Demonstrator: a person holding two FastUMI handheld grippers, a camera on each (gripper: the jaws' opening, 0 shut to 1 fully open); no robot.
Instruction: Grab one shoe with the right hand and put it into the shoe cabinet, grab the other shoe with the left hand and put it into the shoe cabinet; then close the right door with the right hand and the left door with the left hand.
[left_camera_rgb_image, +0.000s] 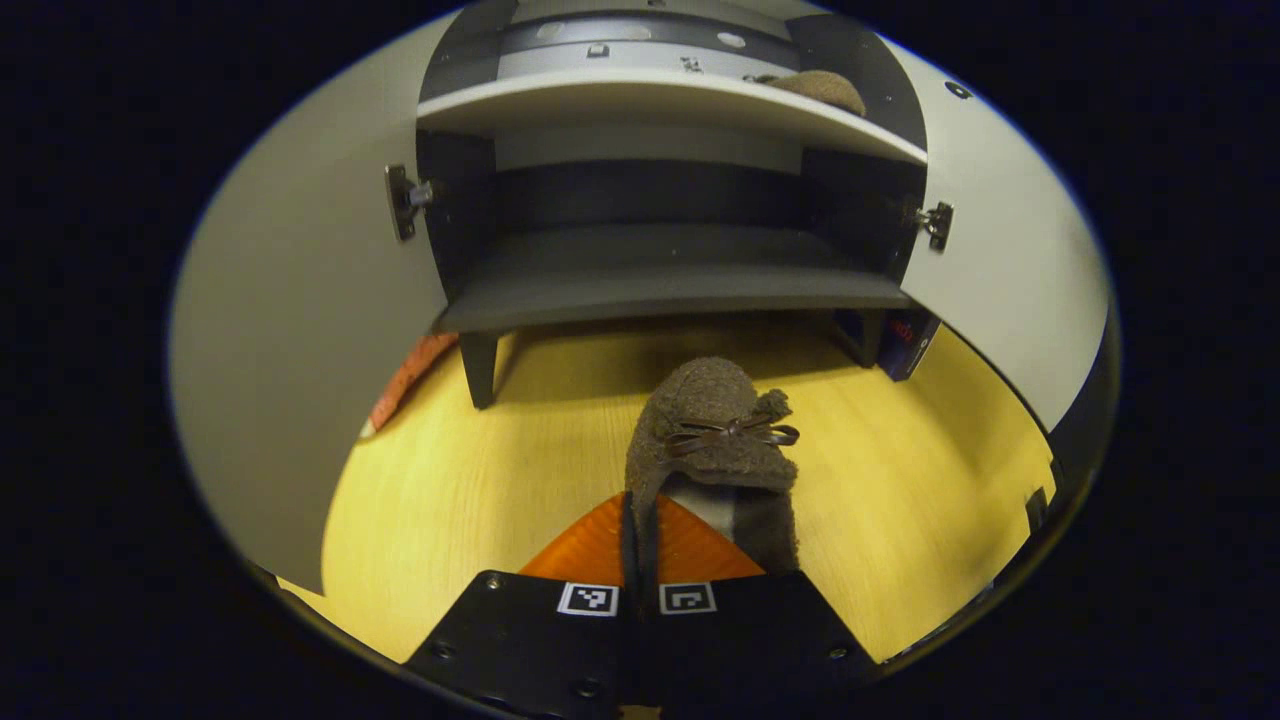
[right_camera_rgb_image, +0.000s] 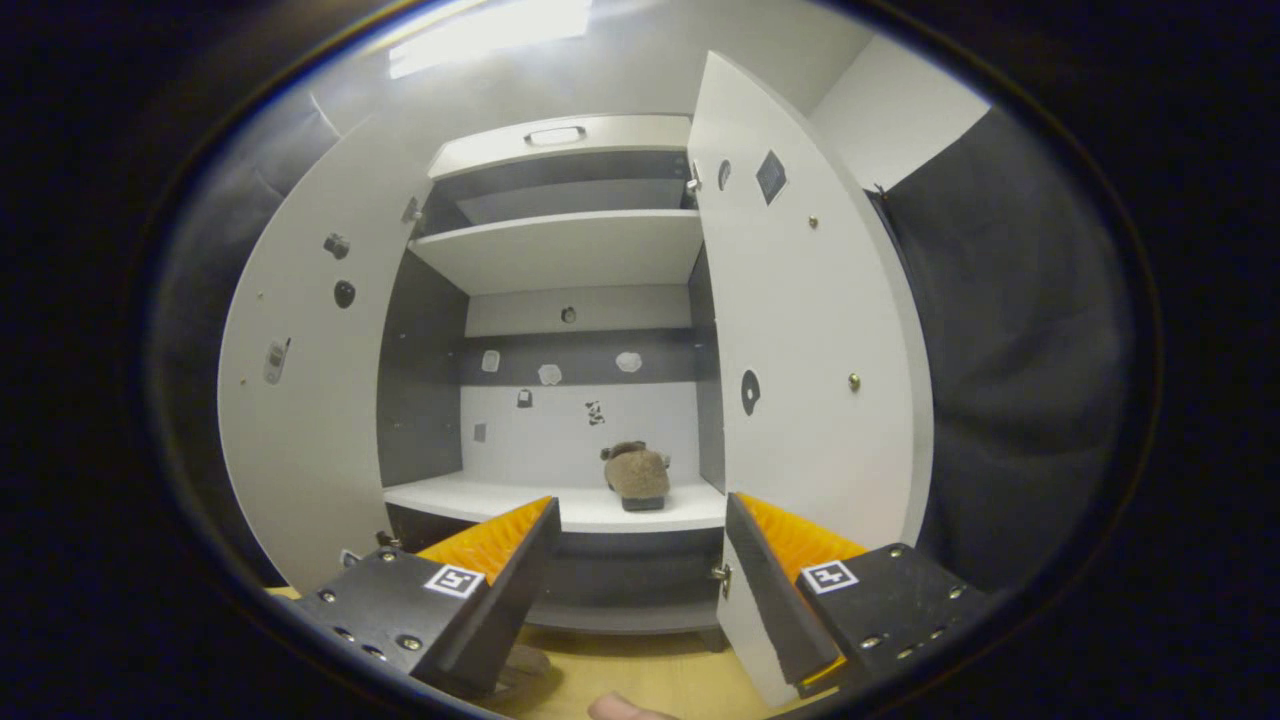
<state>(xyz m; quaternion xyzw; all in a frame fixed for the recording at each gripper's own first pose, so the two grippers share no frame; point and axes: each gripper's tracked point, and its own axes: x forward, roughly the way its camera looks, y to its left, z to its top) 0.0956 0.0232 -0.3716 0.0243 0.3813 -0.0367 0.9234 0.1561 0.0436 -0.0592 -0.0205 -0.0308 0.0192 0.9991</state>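
Shoe (left_camera_rgb_image: 715, 440) points toe-first toward cabinet (left_camera_rgb_image: 660, 290), heel in left tool (left_camera_rgb_image: 640, 545).

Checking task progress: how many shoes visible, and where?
2. One shoe is clamped in the left gripper over the floor; the other shoe sits on the cabinet shelf, right side.

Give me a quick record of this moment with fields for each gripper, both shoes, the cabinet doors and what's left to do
left gripper: shut on the brown shoe, held above the wooden floor in front of the cabinet
right gripper: open, holding nothing, facing the cabinet
shoe on shelf: already inside, on the white shelf, at its right side
left door: open
right door: open
remaining: place the held shoe inside, then close both doors
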